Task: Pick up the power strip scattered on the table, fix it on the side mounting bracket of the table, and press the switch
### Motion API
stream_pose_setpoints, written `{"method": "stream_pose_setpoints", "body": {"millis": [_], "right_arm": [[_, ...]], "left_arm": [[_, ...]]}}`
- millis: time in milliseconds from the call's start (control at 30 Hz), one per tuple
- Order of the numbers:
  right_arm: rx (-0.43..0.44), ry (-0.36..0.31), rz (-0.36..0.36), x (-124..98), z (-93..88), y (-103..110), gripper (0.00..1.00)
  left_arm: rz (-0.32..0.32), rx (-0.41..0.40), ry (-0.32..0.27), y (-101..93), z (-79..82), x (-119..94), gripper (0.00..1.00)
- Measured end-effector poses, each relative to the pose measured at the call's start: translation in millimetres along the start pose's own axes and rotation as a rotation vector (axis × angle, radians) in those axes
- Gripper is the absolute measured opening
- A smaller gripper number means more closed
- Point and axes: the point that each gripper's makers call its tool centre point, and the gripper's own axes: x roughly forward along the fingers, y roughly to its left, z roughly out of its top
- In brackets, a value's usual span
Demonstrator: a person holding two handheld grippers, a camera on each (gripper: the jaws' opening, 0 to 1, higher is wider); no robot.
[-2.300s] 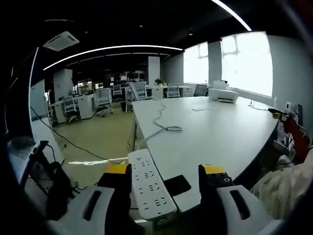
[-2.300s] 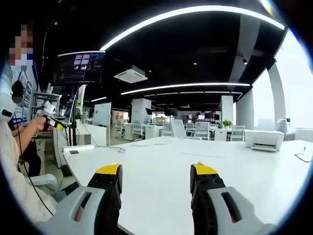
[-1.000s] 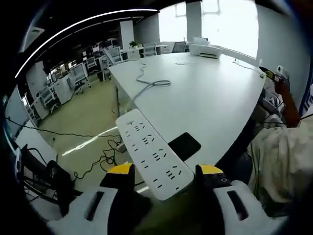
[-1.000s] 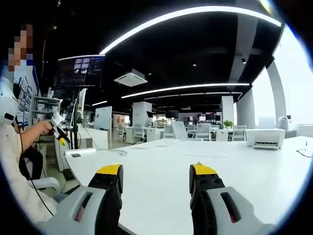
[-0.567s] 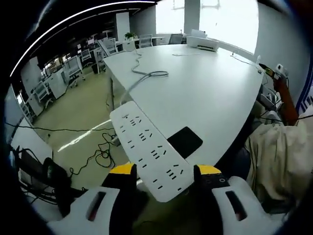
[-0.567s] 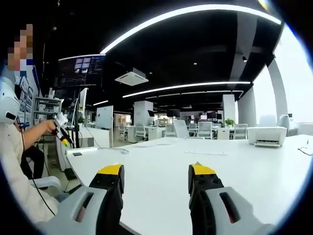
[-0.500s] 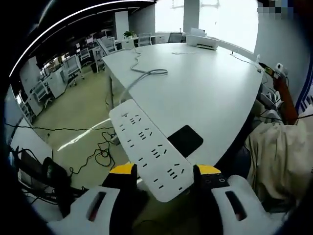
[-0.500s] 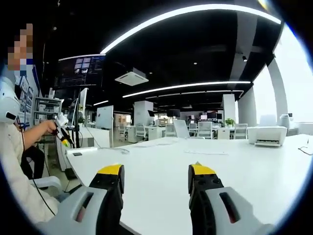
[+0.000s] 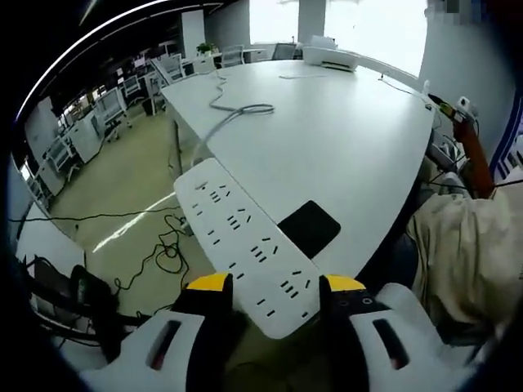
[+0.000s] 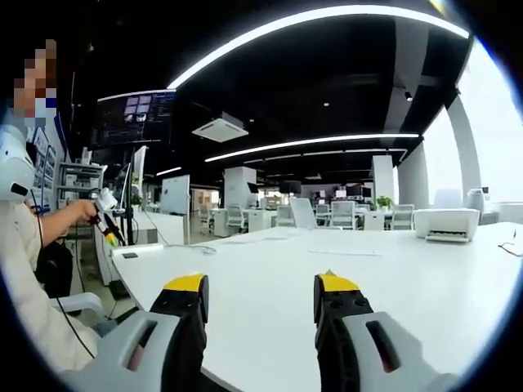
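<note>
Power strip (image 9: 245, 249) sits pinched at its near end between your left gripper (image 9: 267, 283) jaws, overhanging the tabletop (image 9: 343, 147) edge. Right gripper (image 10: 260, 285) jaws stand spread, empty. Twisting may lever the strip loose.

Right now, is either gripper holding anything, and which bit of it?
The left gripper holds the white power strip by its near end. The right gripper is open, holding nothing.

In the left gripper view the power strip (image 9: 245, 253) lies between the jaws of the left hand-held gripper (image 9: 274, 287), reaching out past the counter (image 9: 343, 139) edge over the floor (image 9: 122, 192); a flat pad (image 9: 309, 228) lies on the counter just right of the strip; the cable (image 9: 233, 110) coils farther back on the counter; a printer (image 9: 331, 55) sits at its far end; in the right gripper view the right hand-held gripper (image 10: 260, 296) hangs above the counter, a person (image 10: 29, 245) to its left
</note>
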Motion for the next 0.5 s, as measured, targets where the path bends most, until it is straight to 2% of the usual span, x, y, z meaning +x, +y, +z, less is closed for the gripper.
{"method": "stream_pose_setpoints", "body": {"millis": [300,500], "right_arm": [[0.002,-0.003,-0.003,-0.2,0.9,-0.8,0.47],[0.002,-0.007,0.009,4.0,3.2,2.5,0.47]], "left_arm": [[-0.027,0.000,0.018,1.3,-3.0,2.4,0.39],[-0.042,-0.016,0.034,0.9,-9.3,8.9,0.40]]}}
